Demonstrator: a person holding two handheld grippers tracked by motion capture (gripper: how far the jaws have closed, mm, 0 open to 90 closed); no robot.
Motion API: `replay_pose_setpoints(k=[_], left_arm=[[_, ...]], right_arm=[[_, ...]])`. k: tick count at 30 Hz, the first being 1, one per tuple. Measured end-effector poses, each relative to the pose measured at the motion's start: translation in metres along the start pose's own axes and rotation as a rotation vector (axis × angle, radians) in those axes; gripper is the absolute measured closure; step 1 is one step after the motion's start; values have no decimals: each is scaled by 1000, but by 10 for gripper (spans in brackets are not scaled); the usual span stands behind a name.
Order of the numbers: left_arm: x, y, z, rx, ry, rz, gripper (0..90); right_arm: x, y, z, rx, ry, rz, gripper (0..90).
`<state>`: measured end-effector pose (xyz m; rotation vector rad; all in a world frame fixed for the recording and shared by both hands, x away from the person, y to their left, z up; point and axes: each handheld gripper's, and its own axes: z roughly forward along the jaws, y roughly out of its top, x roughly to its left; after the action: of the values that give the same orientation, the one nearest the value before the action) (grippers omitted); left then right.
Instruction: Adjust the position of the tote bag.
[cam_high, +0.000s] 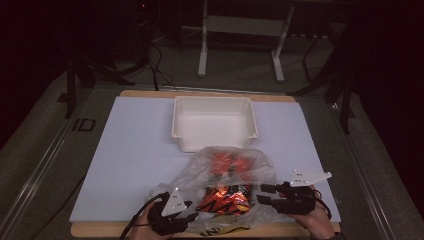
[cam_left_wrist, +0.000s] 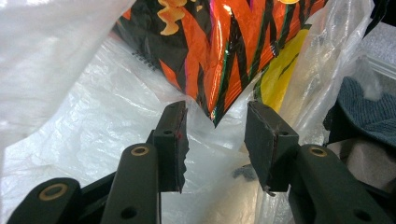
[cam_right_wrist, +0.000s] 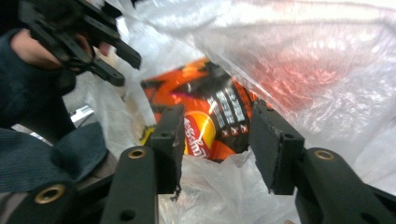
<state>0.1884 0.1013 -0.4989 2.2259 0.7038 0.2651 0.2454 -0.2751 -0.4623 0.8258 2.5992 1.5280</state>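
Showing too blurred to read, snack bag (cam_right_wrist: 205, 121) lettering sits between both open, empty hand-held grippers (cam_left_wrist: 215, 140) (cam_right_wrist: 215, 140).

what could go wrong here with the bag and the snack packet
Both grippers, left and right, stand open at the mouth of the thin clear plastic bag; closing could pinch film instead of the shiny orange-and-black snack packet. The bag's front hangs past the table's wooden edge, so tugging could drag it off.

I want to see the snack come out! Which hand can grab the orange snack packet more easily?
Probably the left. The left gripper has its open fingers just below a corner of the orange snack packet, past the plastic bag. The right gripper faces bag film.
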Motion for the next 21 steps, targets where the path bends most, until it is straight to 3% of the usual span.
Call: replay_pose_setpoints(k=[3,6,7,9,13,21], left_arm=[[-1,-2,4,8,-7,3,588],[0,-6,5,21,0,7,586],[0,-6,5,21,0,7,586],[4,-11,5,29,4,-15,586],[9,-17,6,43,7,-30,586],[18,-26,12,76,42,-46,588]], right_arm=[[0,-6,15,71,3,-3,567],[-1,-15,25,154,37,-21,592],[-1,-15,25,154,37,-21,592],[-2,-26,30,242,19,-44,612],[-4,-36,32,300,9,-53,617],[-9,-45,34,359,-33,-61,618]])
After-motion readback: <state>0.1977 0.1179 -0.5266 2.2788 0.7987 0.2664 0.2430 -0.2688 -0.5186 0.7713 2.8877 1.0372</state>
